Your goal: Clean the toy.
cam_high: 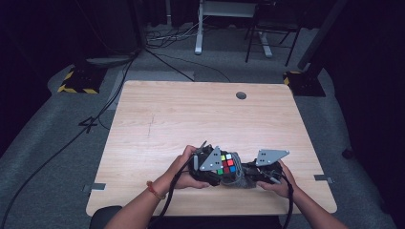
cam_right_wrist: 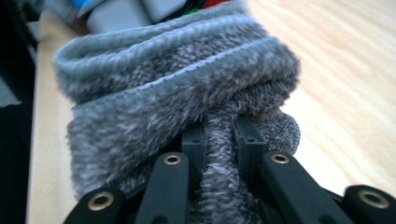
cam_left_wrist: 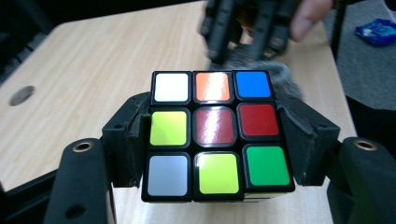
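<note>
A scrambled puzzle cube (cam_left_wrist: pixel 217 133) is being clamped between the two black jaws of the left gripper (cam_left_wrist: pixel 217 140), the pads being pressed against its opposite sides. The face turned to that gripper's camera is showing white, orange and blue across the top row, yellow-green, dark red and red across the middle, and grey-white, yellow-green and green along the bottom. In the high view the cube (cam_high: pixel 227 163) is being held near the middle of the table's (cam_high: pixel 191 114) near edge, with the left gripper (cam_high: pixel 215 167) wrapped by the person's left hand (cam_high: pixel 184 174).

A grey fuzzy cloth (cam_right_wrist: pixel 177 93) is being pinched by the right gripper (cam_right_wrist: pixel 222 135), whose jaws are being drawn tight on a bunched fold of it (the folded, ribbed edges are lying just beyond the fingertips). In the high view the cloth (cam_high: pixel 239 179) is being kept right against the cube's near right side, between the two grippers, with the right gripper (cam_high: pixel 253 174) being gripped by the right hand (cam_high: pixel 279 179). In the left gripper view the cloth (cam_left_wrist: pixel 285 77) is being seen just behind the cube's far right corner.

A round cable hole (cam_high: pixel 241 95) is being shown near the table's far edge.
</note>
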`<state>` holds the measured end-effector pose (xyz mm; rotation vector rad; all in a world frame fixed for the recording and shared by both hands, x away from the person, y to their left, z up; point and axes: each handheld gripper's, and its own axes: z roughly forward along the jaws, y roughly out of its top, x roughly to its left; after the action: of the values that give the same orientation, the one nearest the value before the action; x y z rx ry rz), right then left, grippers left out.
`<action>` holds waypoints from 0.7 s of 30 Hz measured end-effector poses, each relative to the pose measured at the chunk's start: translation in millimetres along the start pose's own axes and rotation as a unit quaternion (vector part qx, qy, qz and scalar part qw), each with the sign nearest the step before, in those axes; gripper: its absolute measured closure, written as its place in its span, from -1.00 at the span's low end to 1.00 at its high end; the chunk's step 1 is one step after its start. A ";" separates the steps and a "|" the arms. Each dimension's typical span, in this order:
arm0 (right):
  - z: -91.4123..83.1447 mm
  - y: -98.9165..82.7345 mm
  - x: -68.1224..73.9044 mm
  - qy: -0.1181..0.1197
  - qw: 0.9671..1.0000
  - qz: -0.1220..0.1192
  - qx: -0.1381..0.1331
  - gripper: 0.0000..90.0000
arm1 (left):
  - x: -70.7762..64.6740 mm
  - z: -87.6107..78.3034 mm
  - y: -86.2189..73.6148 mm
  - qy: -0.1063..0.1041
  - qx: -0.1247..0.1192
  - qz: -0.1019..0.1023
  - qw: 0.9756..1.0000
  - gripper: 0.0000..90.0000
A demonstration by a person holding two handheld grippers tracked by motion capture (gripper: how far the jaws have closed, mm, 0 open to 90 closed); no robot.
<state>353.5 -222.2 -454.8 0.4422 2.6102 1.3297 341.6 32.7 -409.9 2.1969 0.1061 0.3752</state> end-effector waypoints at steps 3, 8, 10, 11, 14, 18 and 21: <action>-5.4 4.2 3.4 -0.003 1.000 -0.008 -0.015 0.75 | 2.0 1.1 -2.2 0.000 0.007 -0.008 1.000 -0.25; -18.3 12.7 6.5 -0.003 0.998 -0.008 -0.059 0.75 | 1.9 11.4 -6.3 -0.006 0.027 -0.011 1.000 -0.25; -19.0 14.7 7.3 -0.012 0.998 -0.014 -0.060 0.75 | -0.3 14.3 -6.5 -0.009 0.028 -0.009 1.000 -0.25; -18.5 14.7 6.8 -0.018 0.998 -0.014 -0.060 0.75 | -0.5 14.6 -6.3 -0.013 0.026 -0.011 1.000 -0.25; -13.6 11.7 0.4 -0.027 0.999 -0.001 -0.045 0.75 | -1.7 12.9 -4.4 -0.016 0.018 -0.006 1.000 -0.25; -2.0 2.2 -6.2 -0.020 1.000 0.014 -0.016 0.74 | -4.1 12.8 -3.0 -0.012 0.023 0.002 1.000 -0.25; -6.3 6.4 -2.0 -0.020 0.999 0.003 -0.034 0.75 | -3.0 13.4 -3.6 -0.007 0.024 0.001 1.000 -0.25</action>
<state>354.7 -224.1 -445.9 0.4606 2.5257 1.3924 343.0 24.0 -421.1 2.2461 0.1069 0.3620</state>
